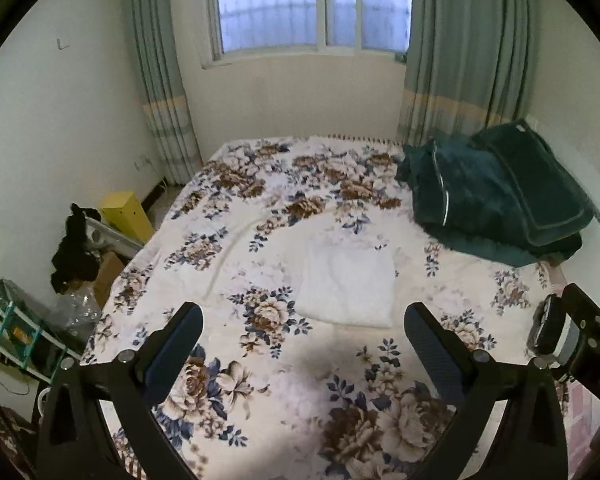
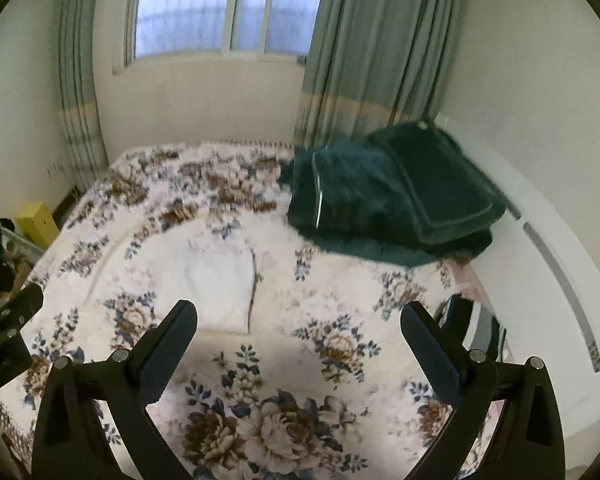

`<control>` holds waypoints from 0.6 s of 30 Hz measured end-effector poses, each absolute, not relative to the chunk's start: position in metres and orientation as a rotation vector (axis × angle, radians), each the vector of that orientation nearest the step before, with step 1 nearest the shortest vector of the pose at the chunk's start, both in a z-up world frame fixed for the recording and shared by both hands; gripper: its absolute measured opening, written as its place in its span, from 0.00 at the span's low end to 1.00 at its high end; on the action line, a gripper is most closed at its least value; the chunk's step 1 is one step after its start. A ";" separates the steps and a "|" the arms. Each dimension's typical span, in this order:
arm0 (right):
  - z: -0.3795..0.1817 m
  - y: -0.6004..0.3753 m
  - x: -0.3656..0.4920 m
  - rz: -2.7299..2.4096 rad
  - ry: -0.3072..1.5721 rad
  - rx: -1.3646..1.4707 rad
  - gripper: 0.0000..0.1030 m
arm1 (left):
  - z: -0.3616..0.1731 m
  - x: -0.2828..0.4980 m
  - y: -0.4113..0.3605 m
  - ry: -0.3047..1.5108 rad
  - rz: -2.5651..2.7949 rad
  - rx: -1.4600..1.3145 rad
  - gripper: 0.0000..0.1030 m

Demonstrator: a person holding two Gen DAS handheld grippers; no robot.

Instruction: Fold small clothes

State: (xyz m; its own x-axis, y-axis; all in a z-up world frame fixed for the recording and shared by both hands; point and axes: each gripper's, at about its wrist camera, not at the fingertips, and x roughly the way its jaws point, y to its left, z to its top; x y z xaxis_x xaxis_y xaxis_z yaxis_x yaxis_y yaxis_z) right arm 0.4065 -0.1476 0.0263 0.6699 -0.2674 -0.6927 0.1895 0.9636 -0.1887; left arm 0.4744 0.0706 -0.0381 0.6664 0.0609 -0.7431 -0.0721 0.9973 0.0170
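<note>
A small white garment (image 1: 346, 286) lies folded into a rough rectangle on the floral bedspread (image 1: 260, 208), in the middle of the bed. It also shows in the right wrist view (image 2: 216, 284), left of centre. My left gripper (image 1: 302, 320) is open and empty, held above the bed's near part, short of the garment. My right gripper (image 2: 298, 318) is open and empty, to the right of the garment. The right gripper's body shows at the right edge of the left wrist view (image 1: 580, 332).
A folded dark green blanket (image 1: 496, 196) lies at the bed's far right corner. A white wall panel (image 2: 540, 264) runs along the bed's right side. Left of the bed are a yellow box (image 1: 126, 210), dark clothing (image 1: 74, 248) and clutter. Window and curtains stand behind.
</note>
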 end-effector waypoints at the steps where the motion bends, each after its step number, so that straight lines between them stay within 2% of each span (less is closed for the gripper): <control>1: 0.036 -0.145 0.398 -0.252 0.787 -0.105 1.00 | -0.031 0.468 0.071 0.831 0.073 -0.018 1.00; 8: 0.095 -0.133 0.334 -0.198 0.734 -0.110 1.00 | 0.012 0.424 0.072 0.781 0.092 -0.025 1.00; 18: 0.133 -0.134 0.291 -0.162 0.679 -0.109 1.00 | 0.039 0.390 0.068 0.727 0.094 -0.019 1.00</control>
